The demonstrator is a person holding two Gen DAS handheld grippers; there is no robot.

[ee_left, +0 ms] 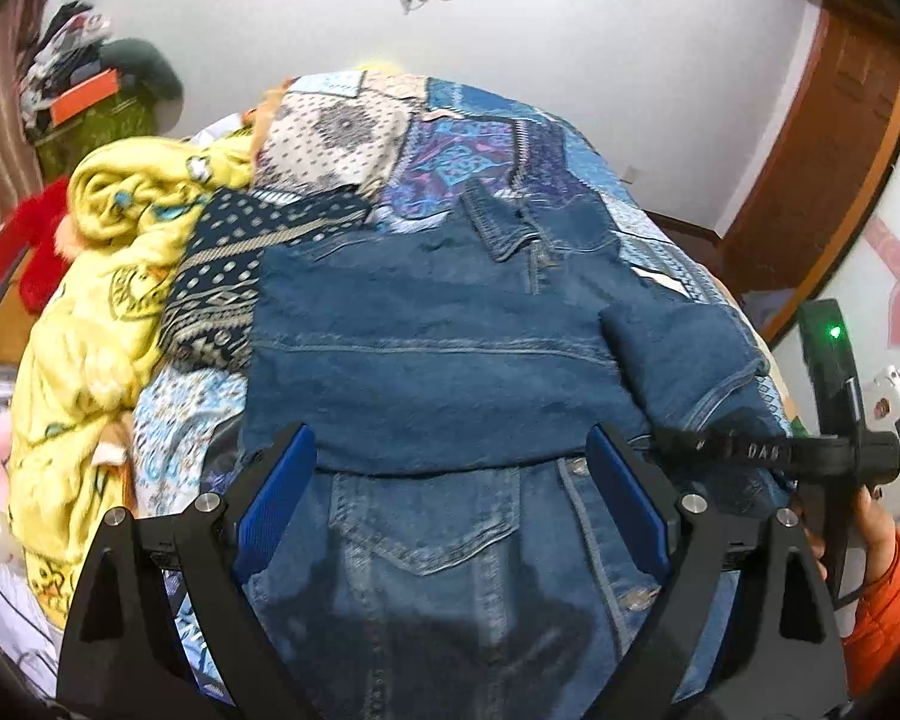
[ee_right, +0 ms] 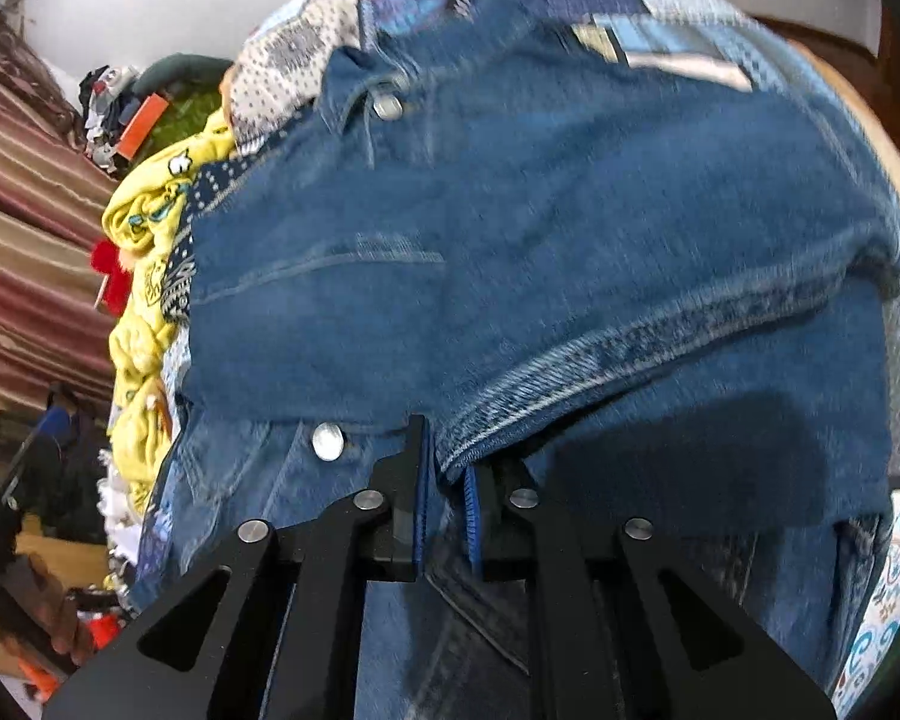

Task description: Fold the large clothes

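A blue denim jacket lies spread on the bed, front up, with one sleeve folded across its body. My left gripper hovers over the jacket's lower front, its blue pads wide apart with nothing pinched between them. My right gripper is shut on the sleeve's cuff edge, the denim caught between its narrow jaws. In the left wrist view the right gripper reaches in from the right onto the sleeve, held by a hand in an orange sleeve.
A patchwork bedspread covers the bed. A crumpled yellow blanket and a dark patterned cloth lie left of the jacket. Beyond them are a red plush item and a clothes pile. A wooden door frame stands right, a striped curtain left.
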